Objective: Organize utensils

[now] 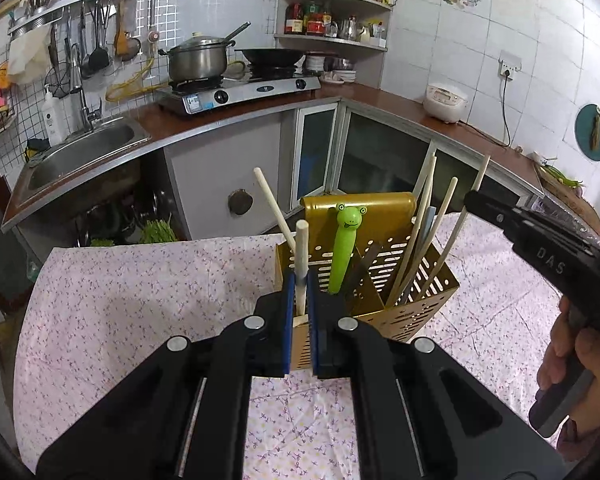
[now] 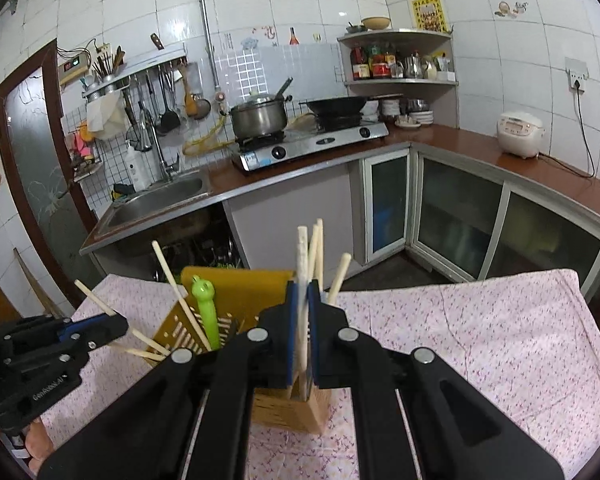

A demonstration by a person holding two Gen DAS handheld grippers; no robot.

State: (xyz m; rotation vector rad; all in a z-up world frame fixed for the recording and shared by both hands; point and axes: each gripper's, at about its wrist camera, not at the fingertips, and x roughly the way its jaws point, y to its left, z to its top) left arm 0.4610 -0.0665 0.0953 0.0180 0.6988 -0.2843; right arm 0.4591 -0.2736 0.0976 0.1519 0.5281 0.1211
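Two grippers are in play, each clamped on one pale chopstick over a gold perforated utensil holder on a tabletop spread with a pink flowered cloth.

From the left wrist, the left gripper (image 1: 299, 280) has its blue-padded jaws pressed together on a cream chopstick (image 1: 301, 248) that stands nearly upright, its lower end down at the near corner of the utensil holder (image 1: 432, 280). Just beyond the fingertips a green frog-headed utensil (image 1: 346, 248) stands in the holder, and a second loose chopstick (image 1: 274, 210) leans away to the left behind the held one. Further right, several more chopsticks (image 1: 424, 240) lean in the holder's right compartment. The right gripper (image 1: 472, 200) reaches in from the right edge with a person's hand (image 1: 568, 352) on its grip, its tip among those sticks. The flowered cloth (image 1: 140, 300) lies bare to the left.

From the right wrist, the right gripper (image 2: 303, 296) pinches a whitish chopstick (image 2: 302, 256) upright, with other sticks (image 2: 320, 248) close behind it. The holder's near corner (image 2: 288, 408) sits directly below the fingertips. To the left stand the frog utensil (image 2: 206, 304) and a leaning chopstick (image 2: 176, 288); further left the left gripper (image 2: 118, 322) holds its stick at a slant.
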